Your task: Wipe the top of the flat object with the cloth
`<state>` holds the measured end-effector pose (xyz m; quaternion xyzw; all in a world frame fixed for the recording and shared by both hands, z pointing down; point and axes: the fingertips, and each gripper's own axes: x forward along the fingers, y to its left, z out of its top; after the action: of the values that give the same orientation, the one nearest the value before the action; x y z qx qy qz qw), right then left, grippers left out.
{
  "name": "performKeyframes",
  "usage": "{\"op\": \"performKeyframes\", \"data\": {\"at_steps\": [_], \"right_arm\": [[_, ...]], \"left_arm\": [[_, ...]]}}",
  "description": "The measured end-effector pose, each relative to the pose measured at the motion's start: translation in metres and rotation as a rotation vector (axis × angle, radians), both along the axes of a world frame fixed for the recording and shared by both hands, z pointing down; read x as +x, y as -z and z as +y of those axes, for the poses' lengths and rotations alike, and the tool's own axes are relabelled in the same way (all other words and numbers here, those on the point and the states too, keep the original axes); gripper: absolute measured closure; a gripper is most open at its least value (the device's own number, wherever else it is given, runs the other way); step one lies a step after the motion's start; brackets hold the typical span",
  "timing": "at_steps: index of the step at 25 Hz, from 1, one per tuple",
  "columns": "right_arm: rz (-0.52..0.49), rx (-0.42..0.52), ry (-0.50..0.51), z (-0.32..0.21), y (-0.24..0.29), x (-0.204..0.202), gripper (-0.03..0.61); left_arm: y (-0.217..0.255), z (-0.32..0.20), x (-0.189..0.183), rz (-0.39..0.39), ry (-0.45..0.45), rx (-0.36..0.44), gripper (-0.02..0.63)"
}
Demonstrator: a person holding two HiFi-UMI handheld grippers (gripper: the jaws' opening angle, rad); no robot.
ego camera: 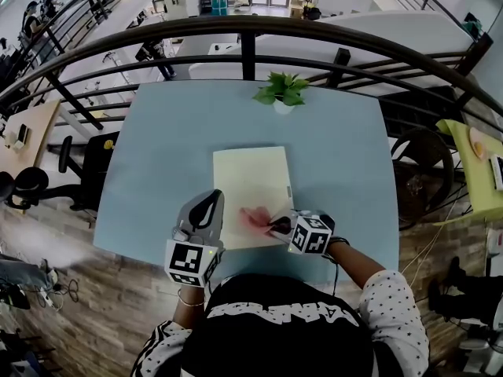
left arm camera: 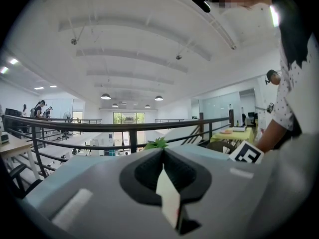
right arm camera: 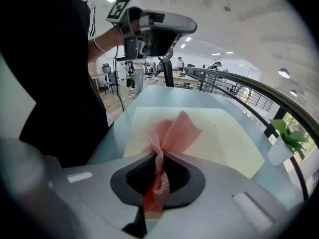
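The right tongs point(ego camera: 277, 226) are clenched on a pink cloth point(ego camera: 255, 218). The cloth bunches out ahead of their tips and rests on the near part of a cream board point(ego camera: 251, 175). The board lies flat on the blue surface point(ego camera: 157, 155), stretching away in front of both tongs. The left tongs point(ego camera: 209, 204) are pressed together on nothing, raised by the board's edge to the left of the cloth. A potted plant point(ego camera: 281, 93) stands well beyond both.

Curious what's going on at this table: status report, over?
Right gripper shut on pink cloth, resting on cream board. Left gripper shut on the board's near-left edge. Potted plant stands beyond, clear of it.
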<state>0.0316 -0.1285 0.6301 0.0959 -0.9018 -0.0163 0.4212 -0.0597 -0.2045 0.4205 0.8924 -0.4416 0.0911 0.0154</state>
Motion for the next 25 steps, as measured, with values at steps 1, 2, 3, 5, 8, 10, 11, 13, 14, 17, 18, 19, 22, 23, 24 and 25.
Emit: {"op": "performKeyframes", "data": {"at_steps": [1, 2, 3, 5, 8, 10, 11, 13, 14, 17, 18, 19, 22, 23, 24, 25], "right_arm": [[-0.004, -0.006, 0.002, 0.003, 0.0, -0.001, 0.56], [-0.007, -0.014, 0.005, 0.006, 0.0, -0.002, 0.56], [-0.008, -0.021, 0.009, 0.009, 0.0, -0.002, 0.56], [-0.008, -0.03, 0.023, 0.014, 0.0, -0.003, 0.56], [-0.016, -0.05, 0.048, 0.018, 0.0, -0.005, 0.558], [-0.038, -0.08, 0.055, 0.02, 0.0, -0.006, 0.558], [-0.053, -0.099, 0.056, 0.02, 0.0, -0.006, 0.558], [-0.086, -0.14, 0.06, 0.021, 0.0, -0.006, 0.558], [-0.103, -0.165, 0.061, 0.02, 0.002, -0.006, 0.558], [-0.173, -0.234, 0.022, 0.008, 0.01, -0.001, 0.558], [-0.2, -0.232, -0.013, -0.004, 0.014, 0.003, 0.558], [-0.227, -0.214, -0.057, -0.019, 0.019, 0.007, 0.558], [-0.289, -0.095, -0.224, -0.075, 0.035, 0.027, 0.558], [-0.288, -0.042, -0.281, -0.095, 0.039, 0.036, 0.558], [-0.272, 0.012, -0.332, -0.113, 0.042, 0.046, 0.558], [-0.247, 0.062, -0.376, -0.13, 0.043, 0.055, 0.558]], "left_arm": [[0.0, 0.0, -0.001, -0.002, 0.0, -0.004, 0.614], [-0.001, 0.0, -0.002, -0.005, 0.002, -0.01, 0.614], [-0.001, 0.001, -0.002, -0.008, 0.003, -0.017, 0.614], [-0.002, 0.002, -0.003, -0.012, 0.006, -0.025, 0.614], [0.0, 0.0, -0.003, -0.006, 0.004, -0.004, 0.614], [0.001, 0.0, -0.003, -0.005, 0.005, 0.002, 0.614], [0.001, 0.001, -0.004, -0.005, 0.007, 0.002, 0.614], [0.001, 0.0, -0.008, -0.006, 0.016, 0.002, 0.614], [0.001, 0.0, -0.01, -0.006, 0.022, 0.002, 0.614], [0.002, -0.002, -0.019, -0.007, 0.045, 0.002, 0.614], [0.003, -0.002, -0.022, -0.008, 0.054, 0.003, 0.614], [0.003, -0.002, -0.025, -0.008, 0.061, 0.004, 0.614], [0.002, -0.001, -0.032, -0.013, 0.08, 0.003, 0.614], [0.001, 0.0, -0.034, -0.015, 0.086, -0.002, 0.614], [0.0, 0.002, -0.036, -0.018, 0.093, -0.012, 0.614], [-0.002, 0.003, -0.039, -0.023, 0.1, -0.026, 0.614]]}}
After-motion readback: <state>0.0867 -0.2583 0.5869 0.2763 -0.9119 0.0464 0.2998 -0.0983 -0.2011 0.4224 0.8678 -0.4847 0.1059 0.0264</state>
